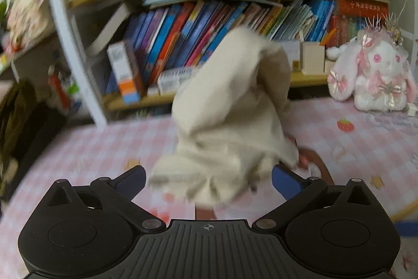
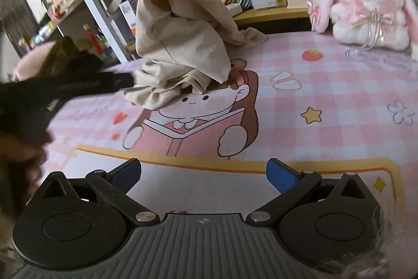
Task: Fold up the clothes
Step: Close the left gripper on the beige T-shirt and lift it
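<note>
Clothes first: my left gripper (image 1: 207, 178) has its fingers spread, and the beige garment (image 1: 230, 117) bunches up between them, perhaps only draped, since blur hides any contact. My right gripper (image 2: 203, 171) gapes empty, nearer me than the garment on the pink bedsheet (image 2: 326, 85). No fold shows; folding remains.

light: soft, even, fairly bright, no hard shadows or glare | left wrist view: heavy motion blur on cream garment (image 1: 230, 117) and bookshelf (image 1: 209, 30) | right wrist view: sharper, dark blurred smear at left edge | both: strong fisheye bending, dark corners
</note>
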A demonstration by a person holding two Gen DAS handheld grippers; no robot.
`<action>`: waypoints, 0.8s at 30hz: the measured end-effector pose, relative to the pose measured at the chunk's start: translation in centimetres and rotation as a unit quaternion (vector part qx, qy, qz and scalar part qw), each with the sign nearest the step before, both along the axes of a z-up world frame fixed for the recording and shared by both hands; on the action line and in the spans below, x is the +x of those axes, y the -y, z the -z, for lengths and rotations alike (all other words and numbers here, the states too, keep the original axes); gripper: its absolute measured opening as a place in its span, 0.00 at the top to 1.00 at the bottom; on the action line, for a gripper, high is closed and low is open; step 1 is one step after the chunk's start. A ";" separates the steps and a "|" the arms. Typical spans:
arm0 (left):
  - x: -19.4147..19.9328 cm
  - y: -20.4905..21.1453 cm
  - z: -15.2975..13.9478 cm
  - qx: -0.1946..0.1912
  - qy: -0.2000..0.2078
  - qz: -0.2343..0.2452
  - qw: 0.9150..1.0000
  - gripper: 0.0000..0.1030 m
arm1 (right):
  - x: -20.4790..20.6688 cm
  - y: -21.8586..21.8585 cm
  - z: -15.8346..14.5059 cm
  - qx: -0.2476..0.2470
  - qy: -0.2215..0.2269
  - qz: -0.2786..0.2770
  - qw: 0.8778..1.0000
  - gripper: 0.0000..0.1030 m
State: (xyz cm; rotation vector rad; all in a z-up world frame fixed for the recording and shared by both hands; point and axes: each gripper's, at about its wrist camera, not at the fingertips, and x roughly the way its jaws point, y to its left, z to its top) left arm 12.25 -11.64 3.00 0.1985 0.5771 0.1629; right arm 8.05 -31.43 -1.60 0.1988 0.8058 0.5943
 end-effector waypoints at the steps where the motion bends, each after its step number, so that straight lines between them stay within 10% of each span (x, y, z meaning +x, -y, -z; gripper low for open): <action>1: 0.8 0.3 -0.2 0.006 0.003 0.004 1.000 0.00 | 0.1 0.2 0.0 0.002 -0.002 0.002 1.000 0.00; 9: 6.6 1.3 -1.0 0.050 0.006 0.015 0.999 0.07 | 0.4 2.5 0.1 -0.003 -0.015 0.034 0.999 0.00; 14: 7.3 -0.6 -2.3 -0.005 0.001 0.001 1.000 0.94 | 0.1 3.5 0.2 -0.003 -0.024 0.050 0.998 0.00; 24: -2.4 -3.7 -14.7 -0.105 0.180 0.067 0.976 0.96 | 0.4 1.4 -1.0 -0.032 0.005 0.025 0.999 0.00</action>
